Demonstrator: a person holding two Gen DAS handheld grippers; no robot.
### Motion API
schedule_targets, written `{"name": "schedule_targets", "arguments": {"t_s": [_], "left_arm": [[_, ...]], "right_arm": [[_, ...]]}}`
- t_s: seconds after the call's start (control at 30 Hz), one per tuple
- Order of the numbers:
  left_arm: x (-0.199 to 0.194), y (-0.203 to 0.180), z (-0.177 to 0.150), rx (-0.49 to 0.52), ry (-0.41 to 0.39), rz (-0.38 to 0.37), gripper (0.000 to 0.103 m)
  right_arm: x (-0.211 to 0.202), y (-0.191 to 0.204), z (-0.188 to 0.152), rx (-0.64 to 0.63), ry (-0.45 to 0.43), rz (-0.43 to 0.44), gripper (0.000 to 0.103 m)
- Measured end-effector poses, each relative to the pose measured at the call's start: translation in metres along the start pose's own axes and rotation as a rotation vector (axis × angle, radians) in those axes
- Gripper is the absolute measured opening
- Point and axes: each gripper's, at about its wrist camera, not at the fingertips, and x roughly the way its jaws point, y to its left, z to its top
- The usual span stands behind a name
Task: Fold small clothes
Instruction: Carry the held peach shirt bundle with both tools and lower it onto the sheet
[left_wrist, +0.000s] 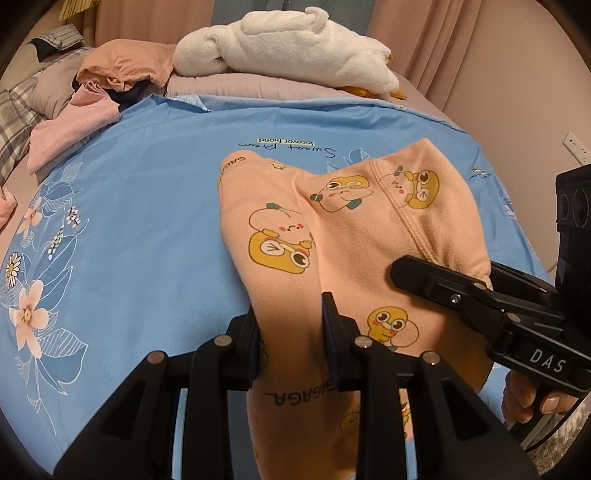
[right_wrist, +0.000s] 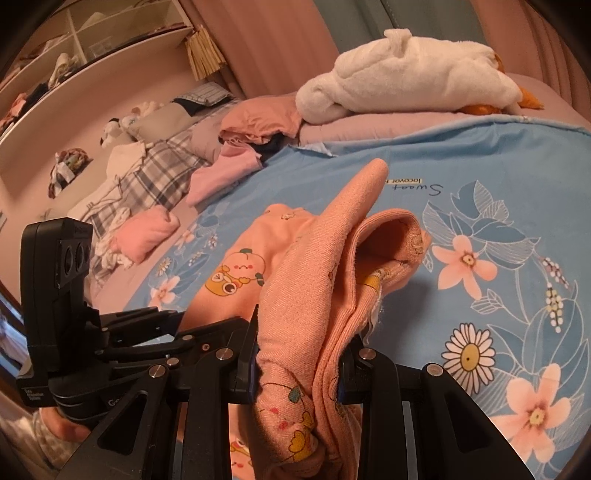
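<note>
Landmark: we take the light-blue bedsheet printed with pale pink flowers and white daisies (left_wrist: 147, 206) as our reference; it covers the near part of the bed.
Garment: the small peach-pink knitted garment printed with yellow cartoon creatures (left_wrist: 332, 229) lies over the middle of the blue sheet, its far end resting on the cloth below the upside-down script printed there, its near end lifted off the sheet.
Left tongs: our left tongs (left_wrist: 291, 347) are clenched on a bunched fold of the garment's near edge, the blue pads pressing the cloth from both sides.
Right tongs: our right tongs (right_wrist: 295, 365) are clenched on a thicker, doubled-over bundle of the same garment, with several ribbed layers squeezed between the pads.
Garment seen from the right: the peach garment (right_wrist: 314, 266) rises from the tongs in a folded hump, with one open cuff or hem gaping toward the flowers on the sheet.
Hands: a person's fingers (left_wrist: 532, 398) wrap the handle of the right tool at the sheet's near right edge.
Beyond the sheet: a white plush duck with an orange bill (left_wrist: 288, 48) lies on a mauve blanket past the sheet's far edge.
Left of the sheet: a heap of pink and salmon clothes (left_wrist: 92, 92) sits off the sheet's far left corner, and a folded pink piece (right_wrist: 147, 232) lies just off its left edge, beside grey plaid bedding (right_wrist: 155, 166).
</note>
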Motion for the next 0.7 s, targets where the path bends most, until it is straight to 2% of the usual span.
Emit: {"name": "schedule_targets", "arguments": {"t_s": [0.7], "left_arm": [[0.041, 0.019, 0.011, -0.010, 0.053, 0.017, 0.028]], "right_arm": [[0.036, -0.016, 0.003, 0.029, 0.043, -0.015, 0.031]]}}
